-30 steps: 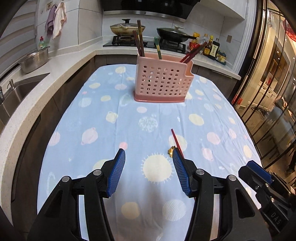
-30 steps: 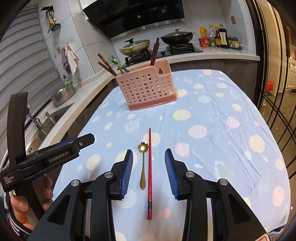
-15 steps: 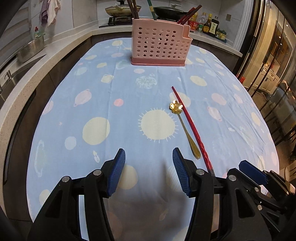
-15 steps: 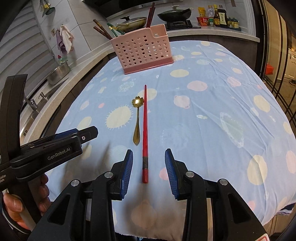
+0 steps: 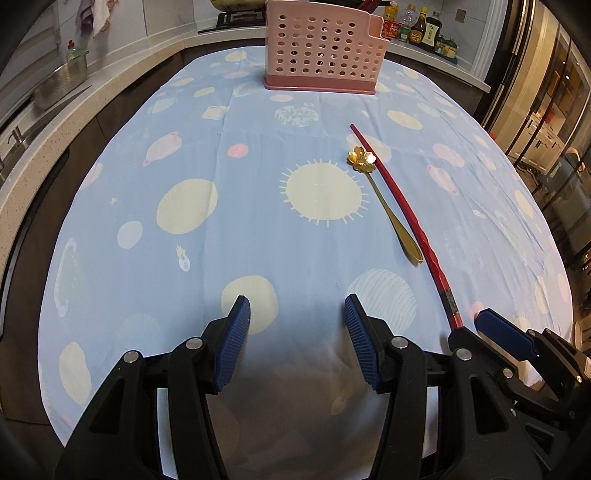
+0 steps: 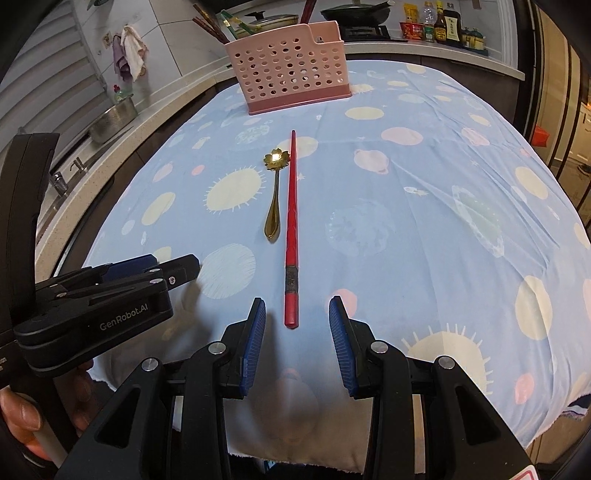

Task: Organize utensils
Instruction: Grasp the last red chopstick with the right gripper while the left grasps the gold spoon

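A red chopstick [image 6: 291, 225] lies on the blue patterned tablecloth [image 6: 424, 206], pointing away from me. A gold flower-headed spoon [image 6: 274, 195] lies just left of it. Both also show in the left wrist view, the chopstick [image 5: 402, 206] and the spoon [image 5: 388, 206], to the right of my left gripper. My right gripper [image 6: 297, 314] is open, its fingers either side of the chopstick's near end. My left gripper [image 5: 297, 312] is open and empty over the cloth. A pink perforated utensil holder [image 6: 290, 79] stands at the far end with chopsticks in it; it also shows in the left wrist view [image 5: 323, 48].
A stove with pans and sauce bottles [image 6: 436, 22] lies behind the holder. A sink counter with a steel bowl [image 6: 112, 118] runs along the left. The table's near edge [image 6: 332, 461] is close below the right gripper. Glass doors [image 5: 546, 110] stand at the right.
Both grippers have pulled back toward the near edge of the table and tilted down; the holder looks farther away. The right gripper's fingers now flank the chopstick's near end. Both stay open.
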Demonstrator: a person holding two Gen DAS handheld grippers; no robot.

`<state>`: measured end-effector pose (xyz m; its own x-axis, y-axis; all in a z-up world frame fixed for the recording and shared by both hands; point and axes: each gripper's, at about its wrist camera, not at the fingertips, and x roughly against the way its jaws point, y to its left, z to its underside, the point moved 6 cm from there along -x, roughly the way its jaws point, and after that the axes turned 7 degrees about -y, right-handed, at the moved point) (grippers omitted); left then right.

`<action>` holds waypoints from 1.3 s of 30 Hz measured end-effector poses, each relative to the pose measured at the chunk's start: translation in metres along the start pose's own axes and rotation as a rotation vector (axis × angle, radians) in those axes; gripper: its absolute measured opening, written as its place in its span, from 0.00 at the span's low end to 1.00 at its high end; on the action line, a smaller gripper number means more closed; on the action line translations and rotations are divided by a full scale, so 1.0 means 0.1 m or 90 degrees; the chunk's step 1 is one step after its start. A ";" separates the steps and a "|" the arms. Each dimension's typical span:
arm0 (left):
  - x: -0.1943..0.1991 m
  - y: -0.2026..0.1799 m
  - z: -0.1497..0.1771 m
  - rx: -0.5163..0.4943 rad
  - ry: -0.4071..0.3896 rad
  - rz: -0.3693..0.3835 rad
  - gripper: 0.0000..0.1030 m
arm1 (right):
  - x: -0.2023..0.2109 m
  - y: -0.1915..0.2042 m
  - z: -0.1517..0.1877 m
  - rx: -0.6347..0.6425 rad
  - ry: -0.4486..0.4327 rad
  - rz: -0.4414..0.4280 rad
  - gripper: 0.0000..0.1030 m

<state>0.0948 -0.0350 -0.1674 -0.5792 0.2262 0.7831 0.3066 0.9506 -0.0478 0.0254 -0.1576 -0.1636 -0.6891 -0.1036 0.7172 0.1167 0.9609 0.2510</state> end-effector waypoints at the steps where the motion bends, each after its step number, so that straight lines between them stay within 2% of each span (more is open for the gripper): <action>1: 0.00 0.00 0.00 -0.003 -0.001 -0.001 0.50 | -0.01 -0.01 0.00 -0.002 0.001 0.001 0.34; 7: -0.02 -0.07 0.03 -0.027 -0.008 -0.006 0.59 | -0.03 -0.02 0.00 0.004 -0.001 0.005 0.34; 11: -0.02 -0.06 0.03 -0.030 -0.010 -0.007 0.59 | -0.05 -0.02 0.00 0.009 -0.005 0.009 0.32; 14: -0.03 -0.06 0.03 -0.030 -0.010 -0.007 0.59 | -0.05 -0.05 0.00 0.013 -0.009 0.022 0.23; 16: -0.03 -0.06 0.03 -0.031 -0.010 -0.008 0.59 | -0.06 -0.10 -0.01 0.009 -0.011 0.033 0.09; 23: -0.03 -0.14 -0.02 -0.031 -0.008 0.004 0.62 | 0.01 -0.32 -0.05 -0.042 -0.028 0.040 0.07; 25: -0.03 -0.22 -0.06 -0.040 -0.014 0.005 0.68 | 0.02 -0.37 -0.06 -0.052 -0.031 0.042 0.07; 28: -0.05 -0.35 -0.13 -0.053 -0.021 0.014 0.70 | 0.01 -0.41 -0.07 -0.061 -0.031 0.043 0.07; 36: -0.23 -0.61 -0.28 -0.071 -0.024 0.033 0.69 | -0.01 -0.44 -0.06 -0.065 -0.027 0.032 0.07; 38: -0.28 -0.62 -0.30 -0.066 -0.017 0.037 0.63 | -0.02 -0.44 -0.06 -0.066 -0.027 0.029 0.07; 39: -0.31 -0.62 -0.29 -0.061 -0.010 0.043 0.54 | -0.02 -0.44 -0.07 -0.066 -0.027 0.028 0.07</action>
<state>0.1160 -0.1077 -0.1707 -0.5666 0.2926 0.7703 0.4154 0.9088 -0.0397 0.0263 -0.2016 -0.1718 -0.7108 -0.0492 0.7017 0.2190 0.9325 0.2871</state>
